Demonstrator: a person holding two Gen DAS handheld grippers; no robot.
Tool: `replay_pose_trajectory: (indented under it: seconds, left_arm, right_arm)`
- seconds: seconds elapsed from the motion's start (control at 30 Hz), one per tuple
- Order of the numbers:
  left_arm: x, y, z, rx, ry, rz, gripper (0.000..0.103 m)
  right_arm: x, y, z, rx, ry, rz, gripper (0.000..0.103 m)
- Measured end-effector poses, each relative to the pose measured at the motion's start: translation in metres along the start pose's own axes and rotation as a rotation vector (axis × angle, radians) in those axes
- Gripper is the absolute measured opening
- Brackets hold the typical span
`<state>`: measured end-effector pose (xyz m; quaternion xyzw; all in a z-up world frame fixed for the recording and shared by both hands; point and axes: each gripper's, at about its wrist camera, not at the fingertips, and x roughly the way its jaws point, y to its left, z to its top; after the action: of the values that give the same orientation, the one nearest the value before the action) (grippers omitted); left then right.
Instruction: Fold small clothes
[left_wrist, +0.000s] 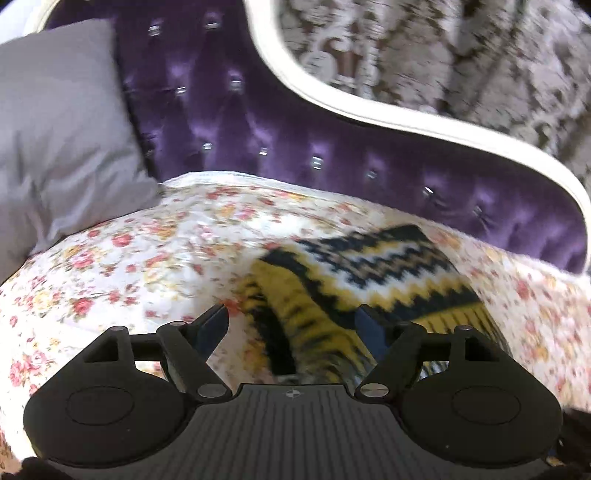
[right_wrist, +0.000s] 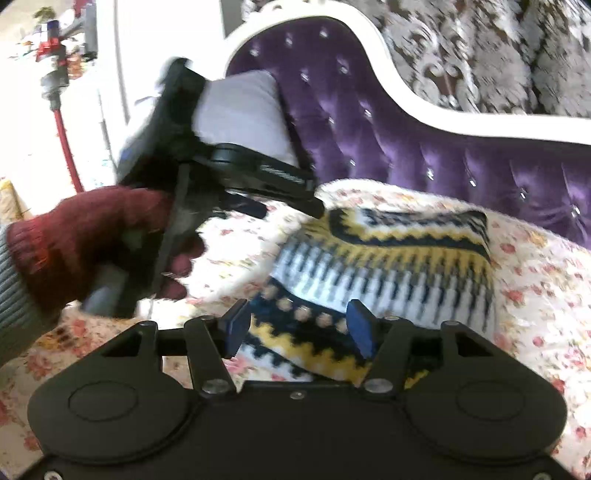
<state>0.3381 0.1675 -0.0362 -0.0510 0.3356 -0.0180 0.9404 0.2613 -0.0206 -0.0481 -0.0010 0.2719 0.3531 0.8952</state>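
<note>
A small knitted garment (left_wrist: 369, 266) with yellow, black and white zigzags lies folded on the floral bedspread (left_wrist: 129, 251). In the left wrist view my left gripper (left_wrist: 291, 321) is open, hovering over the garment's near edge, with the blurred knit showing in the gap between its blue pads. In the right wrist view my right gripper (right_wrist: 299, 321) is open too. The garment (right_wrist: 388, 258) lies between and beyond its fingers, and the pads do not press on it. A hand in a dark red glove (right_wrist: 92, 240) holds the left gripper at the garment's left.
A grey pillow (left_wrist: 62, 140) leans against the purple tufted headboard (left_wrist: 258, 122) with its white curved frame (left_wrist: 332, 99). Patterned grey fabric hangs behind. A red upright vacuum cleaner (right_wrist: 55, 81) stands off the bed at far left. The bedspread (right_wrist: 535, 295) stretches right of the garment.
</note>
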Motion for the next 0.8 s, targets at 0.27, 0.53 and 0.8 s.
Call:
replay_pose_trajectory:
  seconds: [0.27, 0.53, 0.8]
  left_arm:
    - [0.03, 0.016, -0.033, -0.087, 0.157, 0.003, 0.099]
    - [0.027, 0.028, -0.039, -0.111, 0.16, -0.041, 0.1]
    - [0.026, 0.032, -0.039, -0.111, 0.182, -0.071, 0.1]
  right_arm:
    - [-0.011, -0.007, -0.004, 0.049, 0.028, -0.028, 0.063]
    - [-0.013, -0.047, 0.026, 0.106, -0.003, -0.076, 0.074]
    - [0.072, -0.121, 0.076, 0.23, 0.104, -0.144, 0.076]
